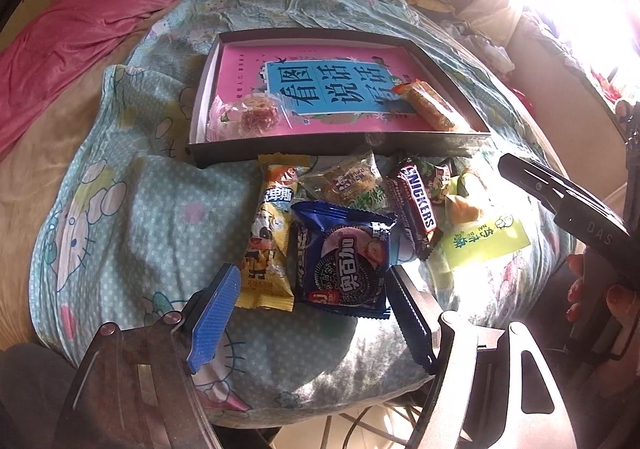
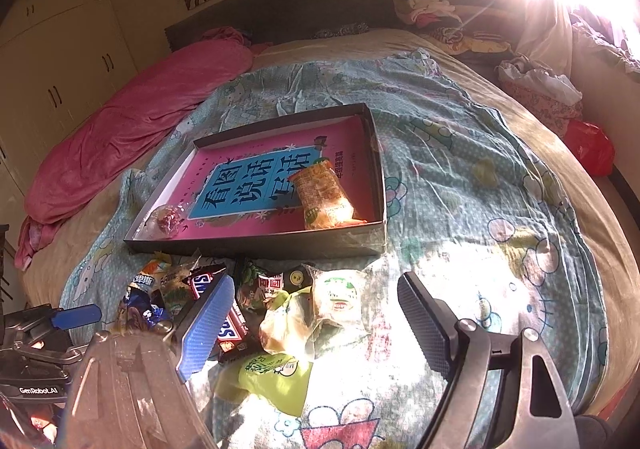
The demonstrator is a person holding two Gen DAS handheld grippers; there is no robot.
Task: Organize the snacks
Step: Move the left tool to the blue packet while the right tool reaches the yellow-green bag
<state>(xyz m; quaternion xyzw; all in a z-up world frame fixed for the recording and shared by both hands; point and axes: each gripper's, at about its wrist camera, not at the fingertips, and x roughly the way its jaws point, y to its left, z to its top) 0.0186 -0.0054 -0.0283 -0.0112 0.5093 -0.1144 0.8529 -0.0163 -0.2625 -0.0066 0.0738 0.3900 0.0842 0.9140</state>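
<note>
A heap of wrapped snacks lies on the blue cartoon bedsheet in front of a shallow dark tray (image 1: 340,147) (image 2: 256,245) lined with a pink book. Inside the tray are an orange packet (image 1: 432,105) (image 2: 324,197) and a clear pastry packet (image 1: 248,115) (image 2: 164,221). My left gripper (image 1: 312,289) is open, low over a blue Oreo packet (image 1: 344,261) beside a yellow packet (image 1: 272,233). The Snickers bar (image 1: 416,205) (image 2: 232,325) and a green packet (image 1: 484,237) (image 2: 276,369) lie to the right. My right gripper (image 2: 316,325) stands open above pale clear packets (image 2: 288,325).
A pink blanket (image 2: 132,133) lies bunched along the left of the bed. Clothes (image 2: 428,9) are piled at the headboard and a red bag (image 2: 592,149) sits at the right edge. White wardrobes (image 2: 60,61) stand at the left. Strong sun glare washes out the top right.
</note>
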